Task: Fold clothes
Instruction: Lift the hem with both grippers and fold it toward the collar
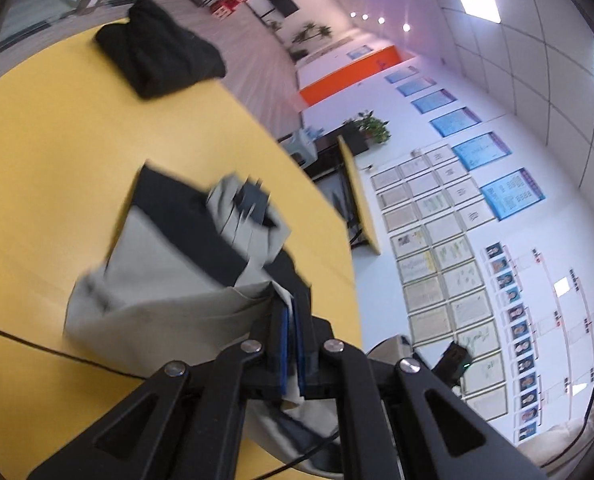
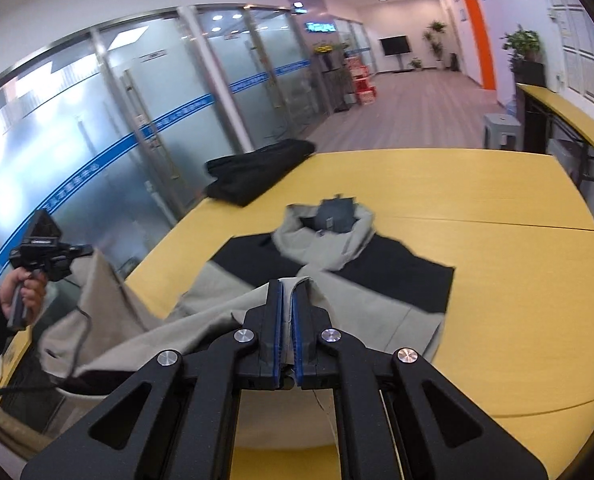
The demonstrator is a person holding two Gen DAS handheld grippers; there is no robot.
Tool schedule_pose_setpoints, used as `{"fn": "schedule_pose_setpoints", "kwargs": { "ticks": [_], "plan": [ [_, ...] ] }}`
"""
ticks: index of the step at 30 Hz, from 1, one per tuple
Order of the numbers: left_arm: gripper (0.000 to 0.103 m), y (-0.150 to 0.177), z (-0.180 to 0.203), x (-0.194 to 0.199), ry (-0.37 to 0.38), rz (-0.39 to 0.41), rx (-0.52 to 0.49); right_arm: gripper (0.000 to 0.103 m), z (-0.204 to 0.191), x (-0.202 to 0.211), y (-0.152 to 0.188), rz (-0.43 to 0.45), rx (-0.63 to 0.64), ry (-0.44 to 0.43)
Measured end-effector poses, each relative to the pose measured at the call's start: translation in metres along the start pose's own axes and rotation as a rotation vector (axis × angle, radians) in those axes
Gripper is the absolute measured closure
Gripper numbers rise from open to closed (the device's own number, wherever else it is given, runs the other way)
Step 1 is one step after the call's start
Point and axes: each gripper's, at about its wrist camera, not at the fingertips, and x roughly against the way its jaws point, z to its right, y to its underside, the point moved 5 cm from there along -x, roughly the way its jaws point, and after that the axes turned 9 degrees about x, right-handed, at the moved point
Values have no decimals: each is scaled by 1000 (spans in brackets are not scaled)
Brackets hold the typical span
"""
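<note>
We are mid-fold on the hoodie lying on the yellow table, left gripper and right gripper each pinching its grey hem, which we should next carry toward the hood.

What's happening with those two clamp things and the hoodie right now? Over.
Left gripper and right gripper: jaws shut on grey-and-black hoodie, hem lifted off yellow table. Folded black garment at far edge, clear of the fold.
</note>
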Motion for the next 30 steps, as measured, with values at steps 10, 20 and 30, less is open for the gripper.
{"fn": "schedule_pose_setpoints", "kwargs": {
  "ticks": [10, 20, 30],
  "plan": [
    [100, -119, -54, -133, -66, 21, -1, 100, 108, -93, -23, 2, -94, 152],
    [100, -176, -133, -252, -190, -10, 13, 100, 222, -182, 23, -101, -202, 189],
    [99, -178, -133, -251, -199, -40, -125, 66, 228, -201, 38, -147, -129, 140]
  ]
}}
